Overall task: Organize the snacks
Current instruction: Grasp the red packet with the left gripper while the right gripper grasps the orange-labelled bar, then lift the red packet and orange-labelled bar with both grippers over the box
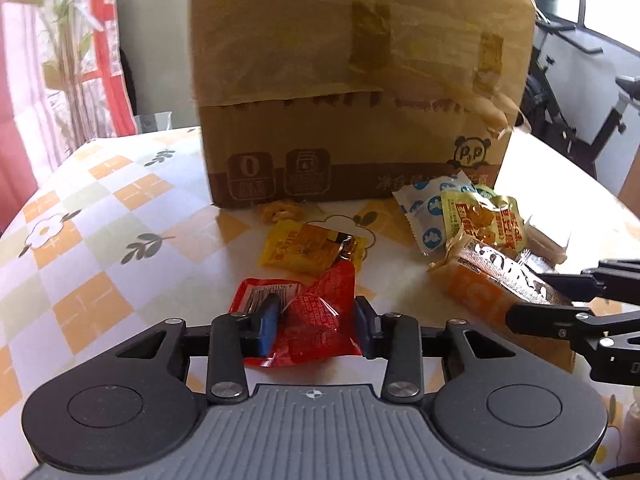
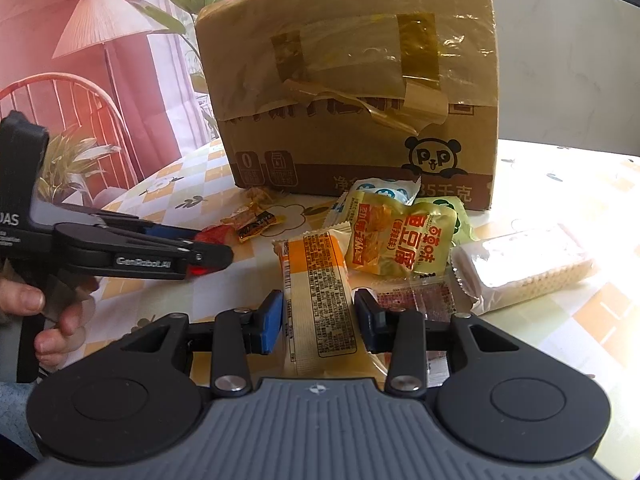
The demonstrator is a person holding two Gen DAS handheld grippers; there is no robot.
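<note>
A crumpled red snack packet (image 1: 316, 316) lies on the checked tablecloth (image 1: 100, 240), and my left gripper (image 1: 316, 322) is shut on it, blue pads pressing both sides. An orange-and-white packet (image 2: 320, 300) sits lengthwise in my right gripper (image 2: 320, 320), which is shut on it. From the left wrist view that same orange packet (image 1: 492, 280) shows at the right, with the right gripper (image 1: 532, 296) on its end. The left gripper (image 2: 208, 258) appears at the left of the right wrist view, a hand on its handle.
A taped cardboard box (image 1: 352, 120) stands behind the snacks. Loose packets lie in front: a yellow one (image 1: 304, 248), a white-and-blue one (image 1: 428, 212), a yellow-green one (image 2: 396, 240), a white wafer pack (image 2: 524, 268), a small candy (image 1: 278, 210). An exercise bike stands beyond the table's right edge.
</note>
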